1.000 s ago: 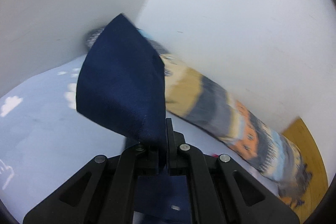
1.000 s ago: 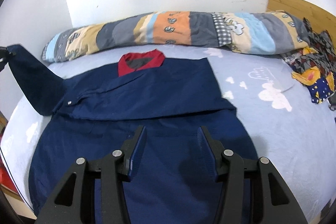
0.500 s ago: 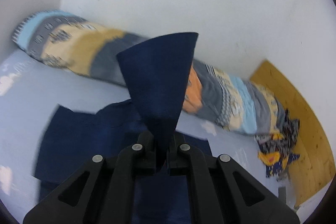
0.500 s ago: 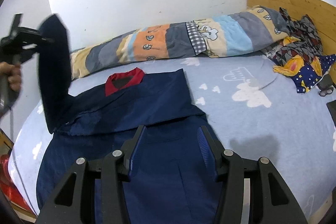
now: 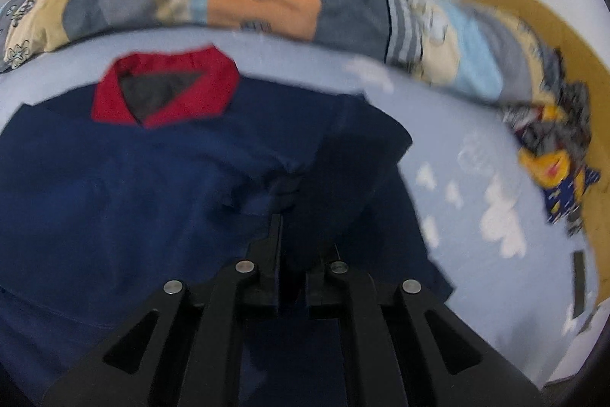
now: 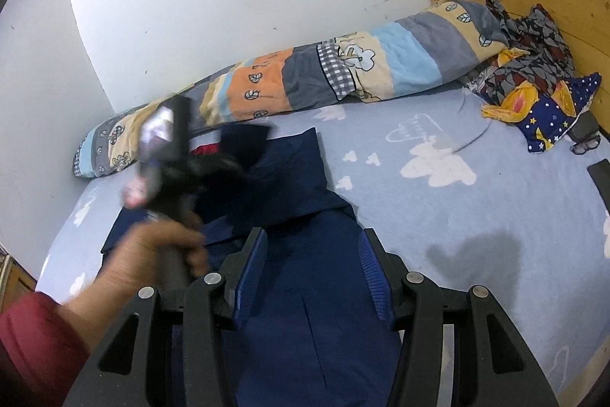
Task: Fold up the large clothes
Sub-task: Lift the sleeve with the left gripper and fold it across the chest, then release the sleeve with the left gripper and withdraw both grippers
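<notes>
- Left gripper (image 5: 289,216): pressed together, apparently pinching the navy sleeve (image 5: 343,170), which it has swung from the bed's left edge across the jacket (image 5: 133,185).
- Right gripper (image 6: 310,273): spread, empty, above the jacket's hem.
- The 2nd sleeve fold looks nearly done; release is next.

The left black two-finger gripper (image 5: 291,235) is built of angular black plastic arms with triangular cut-outs, fastened by round silver screws. The right black gripper with ribbed blue finger pads (image 6: 310,273) shares that frame (same screws, same cut-outs). The person's left hand (image 6: 152,254) emerges from a dark red sleeve (image 6: 34,342).
</notes>
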